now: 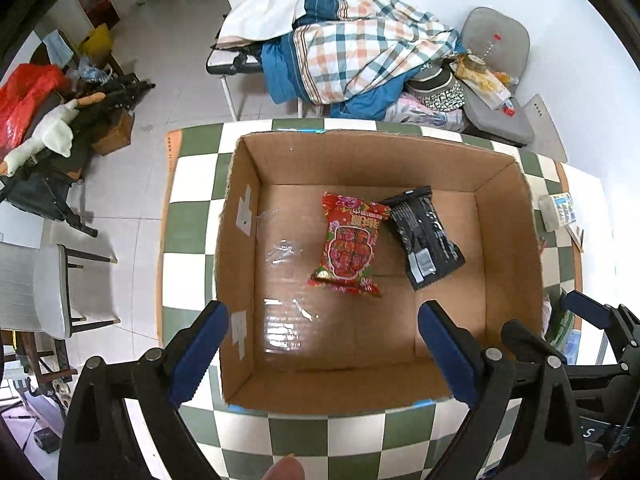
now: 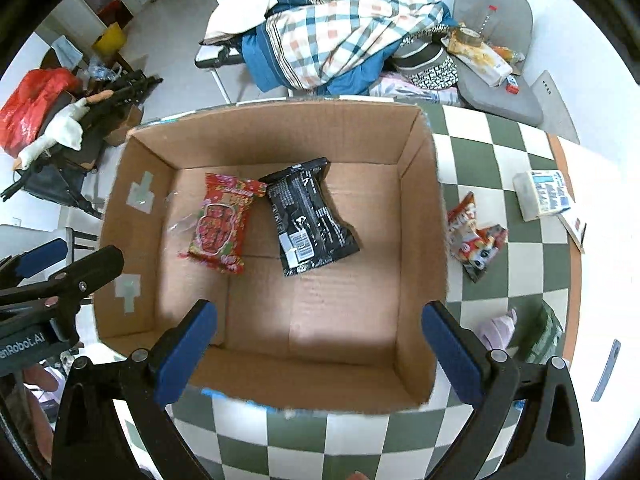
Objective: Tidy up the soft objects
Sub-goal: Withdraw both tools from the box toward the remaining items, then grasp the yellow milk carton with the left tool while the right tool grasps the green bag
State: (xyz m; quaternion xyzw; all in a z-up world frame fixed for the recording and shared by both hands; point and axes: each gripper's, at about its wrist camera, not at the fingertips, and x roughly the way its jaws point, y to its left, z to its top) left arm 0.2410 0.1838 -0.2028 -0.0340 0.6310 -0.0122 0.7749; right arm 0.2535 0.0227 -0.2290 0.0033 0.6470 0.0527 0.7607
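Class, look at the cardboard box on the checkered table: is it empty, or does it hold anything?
Not empty. The cardboard box holds a red snack packet and a black packet, both lying flat on its floor.

**Right wrist: open box, two packets inside**

Right gripper [image 2: 318, 344] hangs over the near edge of the box [image 2: 420, 208], jaws wide apart, nothing between them. Box sits on the checkered table [image 2: 480, 148], toward its left edge. Red packet [image 2: 220, 224] lies flat on the box floor near the left wall; black packet [image 2: 310, 220] just beside it to the right, top corners touching or overlapping. On the table right of the box: snack bag [image 2: 476, 236] just beside the box wall, tissue pack [image 2: 542, 194] near the right edge, a pale soft item [image 2: 498, 330] near the gripper's right finger. Left gripper [image 2: 60, 276] enters from the left; its jaw state is unclear.
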